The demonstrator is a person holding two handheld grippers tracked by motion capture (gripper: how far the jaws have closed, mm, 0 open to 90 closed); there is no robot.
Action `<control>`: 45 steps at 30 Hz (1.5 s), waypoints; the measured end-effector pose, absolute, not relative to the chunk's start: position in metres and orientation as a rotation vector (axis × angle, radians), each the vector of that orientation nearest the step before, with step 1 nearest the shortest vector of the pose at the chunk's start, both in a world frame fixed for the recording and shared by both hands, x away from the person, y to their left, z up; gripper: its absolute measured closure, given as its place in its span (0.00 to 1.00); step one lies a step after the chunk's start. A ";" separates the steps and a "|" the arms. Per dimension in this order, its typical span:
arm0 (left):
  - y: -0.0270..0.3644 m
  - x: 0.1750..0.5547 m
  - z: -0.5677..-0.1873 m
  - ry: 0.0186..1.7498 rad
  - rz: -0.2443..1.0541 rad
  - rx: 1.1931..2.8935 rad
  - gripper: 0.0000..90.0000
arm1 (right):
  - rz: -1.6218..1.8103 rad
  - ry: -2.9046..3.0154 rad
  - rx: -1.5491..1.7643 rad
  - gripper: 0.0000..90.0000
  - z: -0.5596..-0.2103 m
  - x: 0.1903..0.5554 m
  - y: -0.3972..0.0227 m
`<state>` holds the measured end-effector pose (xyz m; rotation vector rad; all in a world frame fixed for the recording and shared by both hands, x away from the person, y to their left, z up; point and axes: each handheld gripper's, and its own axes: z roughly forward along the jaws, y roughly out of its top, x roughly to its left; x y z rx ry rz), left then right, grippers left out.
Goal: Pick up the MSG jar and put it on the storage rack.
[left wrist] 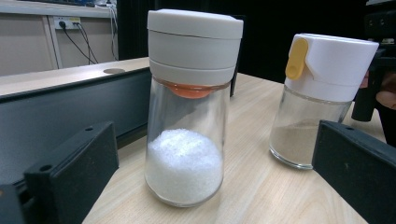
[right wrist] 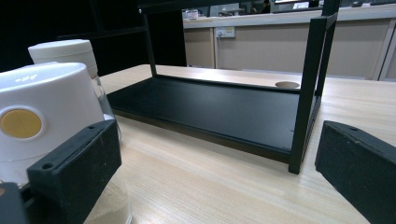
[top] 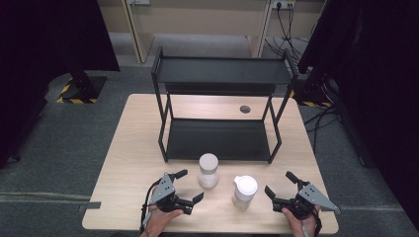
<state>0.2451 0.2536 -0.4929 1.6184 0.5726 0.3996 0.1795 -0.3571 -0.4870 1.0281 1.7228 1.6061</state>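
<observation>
Two glass shakers stand upright on the wooden table (top: 133, 148) in front of a black two-tier rack (top: 220, 138). The left shaker (top: 208, 170) has a grey-white cap and white grains (left wrist: 184, 158). The right shaker (top: 244, 190) has a white cap with a yellow tab (left wrist: 322, 98) and pale powder; it also rises at the left of the right gripper view (right wrist: 42, 107). My left gripper (top: 189, 185) lies open just left of the grain shaker, nothing between its jaws. My right gripper (top: 280, 183) lies open to the right of the powder shaker, holding nothing.
The rack's lower shelf (right wrist: 210, 112) sits flat on the table and its upper shelf (top: 222, 69) is bare. A round cable hole (top: 245, 109) marks the tabletop behind the rack. Dark stands and cables flank the table on the grey floor.
</observation>
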 end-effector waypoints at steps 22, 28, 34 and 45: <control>0.241 0.249 -0.491 0.559 0.386 1.624 0.00 | 1.614 1.720 1.028 0.01 -0.488 0.180 -0.356; 0.236 0.252 -0.487 0.553 0.395 1.635 0.00 | 1.616 1.718 1.028 0.01 -0.488 0.179 -0.357; 0.232 0.259 -0.486 0.575 0.391 1.623 0.00 | 1.618 1.721 1.026 0.01 -0.488 0.180 -0.356; 0.219 0.273 -0.481 0.577 0.396 1.634 0.00 | 1.623 1.718 1.027 0.01 -0.489 0.180 -0.357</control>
